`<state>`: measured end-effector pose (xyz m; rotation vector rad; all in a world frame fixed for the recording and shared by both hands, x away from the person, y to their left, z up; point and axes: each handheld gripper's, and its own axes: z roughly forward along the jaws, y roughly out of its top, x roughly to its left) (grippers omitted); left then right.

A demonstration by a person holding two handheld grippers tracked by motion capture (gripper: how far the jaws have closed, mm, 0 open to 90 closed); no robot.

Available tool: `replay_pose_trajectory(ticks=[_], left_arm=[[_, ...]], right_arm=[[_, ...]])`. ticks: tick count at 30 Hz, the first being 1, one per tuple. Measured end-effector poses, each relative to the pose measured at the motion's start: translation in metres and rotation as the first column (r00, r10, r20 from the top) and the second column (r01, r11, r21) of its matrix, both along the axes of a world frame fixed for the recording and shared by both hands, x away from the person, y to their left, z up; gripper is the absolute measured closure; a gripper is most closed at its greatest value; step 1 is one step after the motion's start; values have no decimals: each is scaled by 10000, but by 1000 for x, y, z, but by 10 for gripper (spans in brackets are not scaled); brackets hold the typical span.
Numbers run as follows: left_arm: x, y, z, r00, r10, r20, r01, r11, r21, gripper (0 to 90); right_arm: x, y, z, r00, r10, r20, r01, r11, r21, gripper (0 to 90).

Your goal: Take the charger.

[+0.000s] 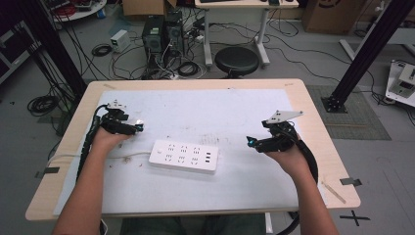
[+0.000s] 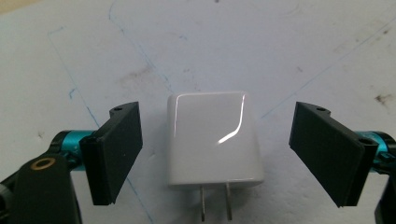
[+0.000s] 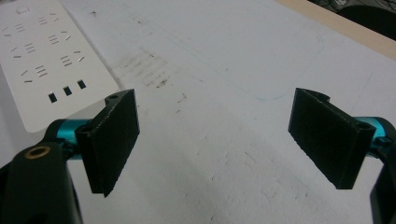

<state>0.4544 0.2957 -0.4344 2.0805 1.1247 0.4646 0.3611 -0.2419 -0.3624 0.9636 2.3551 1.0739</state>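
Observation:
A white plug adapter (image 2: 212,137) lies flat on the white mat, its two metal prongs pointing toward the camera. My left gripper (image 2: 219,154) is open with a jaw on each side of the adapter, neither touching it. From above, the left gripper (image 1: 139,126) rests at the table's left. A white power strip (image 1: 184,156) with several sockets lies in the middle of the mat, also visible as the power strip (image 3: 44,56) at the upper left of the right gripper view. My right gripper (image 3: 215,140) is open over bare mat, and the right gripper (image 1: 250,142) sits right of the strip.
The white mat (image 1: 235,112) covers most of the wooden table (image 1: 318,112). The strip's white cord (image 1: 122,156) runs left toward the table edge. A black stool (image 1: 237,61) and tangled cables lie on the floor beyond the far edge.

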Motion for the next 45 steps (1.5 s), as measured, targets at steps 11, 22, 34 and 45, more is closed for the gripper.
replay_pose_trajectory(ticks=[11, 22, 34, 45], left_arm=[[3, -1, -8, 9997, 29, -242, -19, 9990, 438, 314], [-1, -3, -2, 9998, -86, -178, 96, 9981, 612, 424], [-42, -10, 51, 9804, -1715, 972, 1737, 9847, -147, 424], [-92, -34, 96, 9282, -3246, 1819, 3289, 9443, 65, 425]], right_arm=[[0, 3, 1, 10000, 54, -28, -54, 10000, -23, 167], [1, -1, 0, 9997, -83, -245, 81, 10000, -58, 167], [-2, 11, 10, 9974, 645, -316, -639, 9978, 194, 167], [-12, 15, 10, 9926, 1110, -483, -1102, 9937, 180, 167]])
